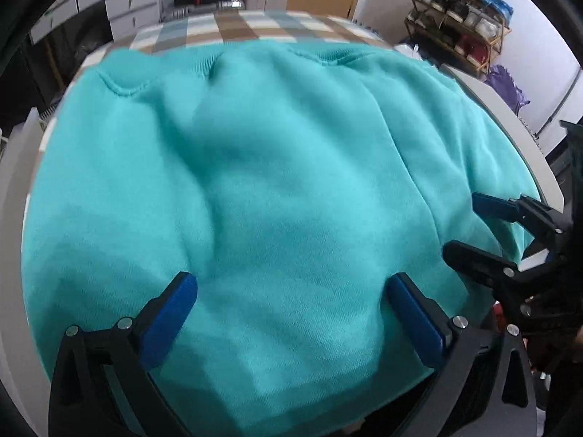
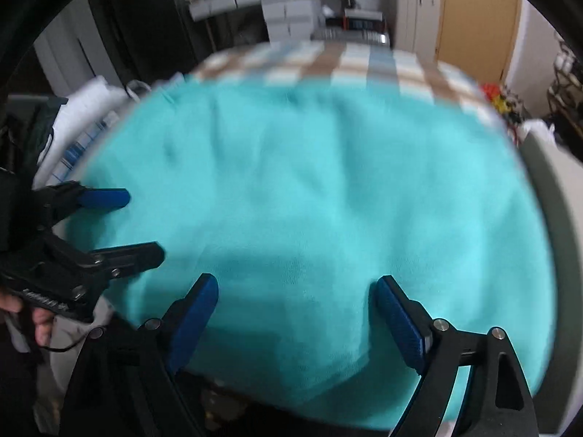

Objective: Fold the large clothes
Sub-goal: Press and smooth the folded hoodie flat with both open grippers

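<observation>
A large turquoise sweatshirt (image 1: 277, 189) lies spread over the table, its ribbed hem at the far edge; it also fills the right wrist view (image 2: 309, 189), which is blurred. My left gripper (image 1: 291, 284) is open, its blue pads wide apart just above the near part of the cloth, holding nothing. My right gripper (image 2: 295, 287) is open and empty over the near edge of the cloth. The right gripper also shows at the right of the left wrist view (image 1: 462, 222), open. The left gripper shows at the left of the right wrist view (image 2: 142, 222), open.
A checked blue, white and brown cloth (image 1: 255, 29) covers the table beyond the sweatshirt. The white table rim (image 1: 510, 116) curves round the right. A shoe rack (image 1: 459, 25) stands at the far right, white drawers (image 1: 127, 3) at the far left.
</observation>
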{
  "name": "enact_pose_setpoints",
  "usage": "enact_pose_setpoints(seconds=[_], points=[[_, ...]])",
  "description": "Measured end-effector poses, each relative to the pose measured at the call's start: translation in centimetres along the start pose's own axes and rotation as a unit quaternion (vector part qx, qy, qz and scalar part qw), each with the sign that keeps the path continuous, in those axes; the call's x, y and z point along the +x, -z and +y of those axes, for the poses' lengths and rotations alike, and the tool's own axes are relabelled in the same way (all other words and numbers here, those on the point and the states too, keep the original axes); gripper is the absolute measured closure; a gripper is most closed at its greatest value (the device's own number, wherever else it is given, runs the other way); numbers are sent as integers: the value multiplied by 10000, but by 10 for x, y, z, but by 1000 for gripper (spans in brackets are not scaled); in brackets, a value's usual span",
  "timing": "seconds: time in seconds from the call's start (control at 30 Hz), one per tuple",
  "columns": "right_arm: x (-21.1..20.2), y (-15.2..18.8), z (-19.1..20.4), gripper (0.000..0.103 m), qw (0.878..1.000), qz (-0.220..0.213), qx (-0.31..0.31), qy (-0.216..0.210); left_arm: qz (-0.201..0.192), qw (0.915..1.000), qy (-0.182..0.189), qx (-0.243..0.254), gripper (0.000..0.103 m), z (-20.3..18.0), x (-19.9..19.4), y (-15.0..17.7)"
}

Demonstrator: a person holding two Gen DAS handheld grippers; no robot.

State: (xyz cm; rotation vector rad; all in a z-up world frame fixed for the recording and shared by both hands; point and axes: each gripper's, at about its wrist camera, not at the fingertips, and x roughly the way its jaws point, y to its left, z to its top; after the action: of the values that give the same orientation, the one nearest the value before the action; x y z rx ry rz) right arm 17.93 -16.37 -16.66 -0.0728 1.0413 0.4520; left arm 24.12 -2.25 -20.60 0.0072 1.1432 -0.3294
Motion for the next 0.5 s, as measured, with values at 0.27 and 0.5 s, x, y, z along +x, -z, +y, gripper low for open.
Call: enact_pose_setpoints(seconds=[0.27,0.5], points=[[0,-1,6,10,9994,-233,146,232,-18,10000,-4,-34,1,-1,-9,-3],[-68,12,-37,18,9964,-747,394,37,-1157,9906,-675,-260,1,24,-86,23]])
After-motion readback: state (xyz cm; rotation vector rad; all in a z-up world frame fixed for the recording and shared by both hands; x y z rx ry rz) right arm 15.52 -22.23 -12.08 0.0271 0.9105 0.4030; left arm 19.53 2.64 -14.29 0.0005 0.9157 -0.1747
